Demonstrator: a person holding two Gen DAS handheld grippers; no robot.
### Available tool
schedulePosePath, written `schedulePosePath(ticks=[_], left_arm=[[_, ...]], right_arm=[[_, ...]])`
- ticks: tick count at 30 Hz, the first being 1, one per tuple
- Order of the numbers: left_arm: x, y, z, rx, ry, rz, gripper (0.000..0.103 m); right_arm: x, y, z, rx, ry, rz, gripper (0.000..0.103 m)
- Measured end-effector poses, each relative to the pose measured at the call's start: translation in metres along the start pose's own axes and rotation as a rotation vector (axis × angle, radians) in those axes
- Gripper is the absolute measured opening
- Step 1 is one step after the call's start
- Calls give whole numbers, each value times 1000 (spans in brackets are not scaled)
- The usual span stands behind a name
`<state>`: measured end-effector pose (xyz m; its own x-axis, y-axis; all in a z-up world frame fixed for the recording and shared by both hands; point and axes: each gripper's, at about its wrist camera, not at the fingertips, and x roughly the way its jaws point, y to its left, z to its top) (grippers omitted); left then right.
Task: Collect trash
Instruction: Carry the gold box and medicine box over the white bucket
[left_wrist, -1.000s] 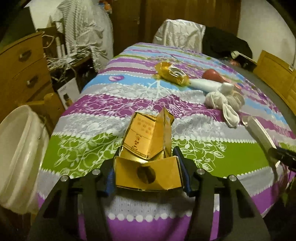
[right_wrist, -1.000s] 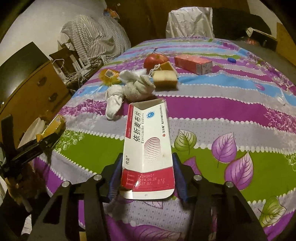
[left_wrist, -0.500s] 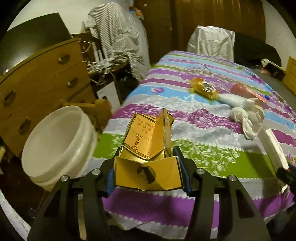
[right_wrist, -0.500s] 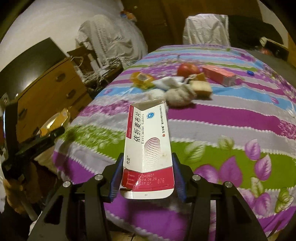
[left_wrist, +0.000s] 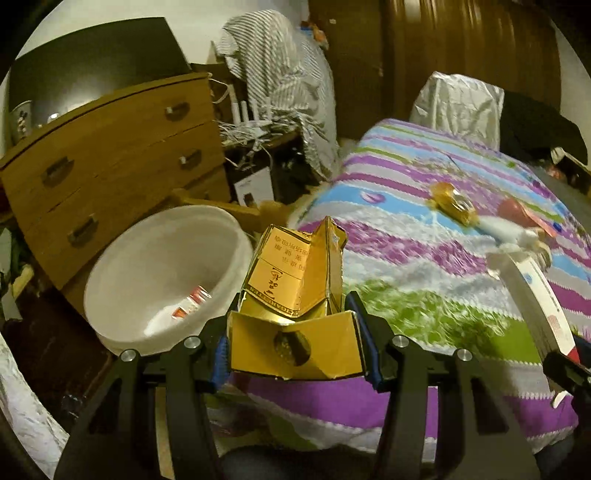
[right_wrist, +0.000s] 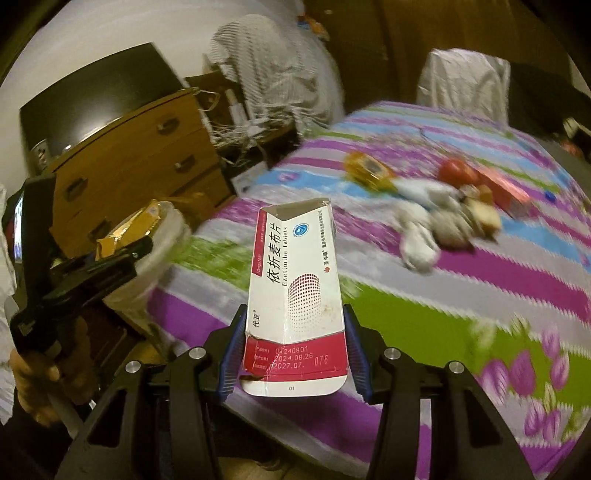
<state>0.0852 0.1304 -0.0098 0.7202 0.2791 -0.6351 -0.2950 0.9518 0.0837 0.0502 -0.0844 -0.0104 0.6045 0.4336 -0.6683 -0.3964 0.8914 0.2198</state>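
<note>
My left gripper (left_wrist: 293, 341) is shut on an opened gold carton (left_wrist: 295, 291), held off the bed's left edge, just right of a white bucket (left_wrist: 122, 273) with a red-and-white scrap inside (left_wrist: 192, 302). My right gripper (right_wrist: 293, 350) is shut on a white and red medicine box (right_wrist: 295, 284) above the bed's near corner. The left gripper with the gold carton (right_wrist: 129, 229) also shows at the left of the right wrist view, over the bucket's rim (right_wrist: 173, 236). The medicine box (left_wrist: 535, 299) shows at the right of the left wrist view.
On the striped bedspread (right_wrist: 443, 295) lie a yellow wrapper (right_wrist: 367, 170), a red apple (right_wrist: 458, 171), a red box (right_wrist: 506, 192), bread (right_wrist: 487, 218) and white cloths (right_wrist: 428, 225). A wooden dresser (left_wrist: 110, 166) stands behind the bucket, beside tangled cables (left_wrist: 251, 129).
Both grippers have swung left, away from the bed's middle toward the bucket. The bucket now shows larger and its inside is visible. Both still hold their boxes.
</note>
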Motion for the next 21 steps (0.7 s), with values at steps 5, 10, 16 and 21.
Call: schedulePosePath(ticks=[5,10,16,21], left_arm=[[-5,33,13,-38,-19,28,52],[-6,73,31,-64,-44,81,52],[3,125,50,-85,-45,139,53],[22,162,63,-105,-12,164,53]], right_arm=[[17,46,42,-62,-12,70,51],[43,95,91,-93,-3,155,51],[81,155,142,-127,27,240,51],[120,206,174,-169,72,291,51]])
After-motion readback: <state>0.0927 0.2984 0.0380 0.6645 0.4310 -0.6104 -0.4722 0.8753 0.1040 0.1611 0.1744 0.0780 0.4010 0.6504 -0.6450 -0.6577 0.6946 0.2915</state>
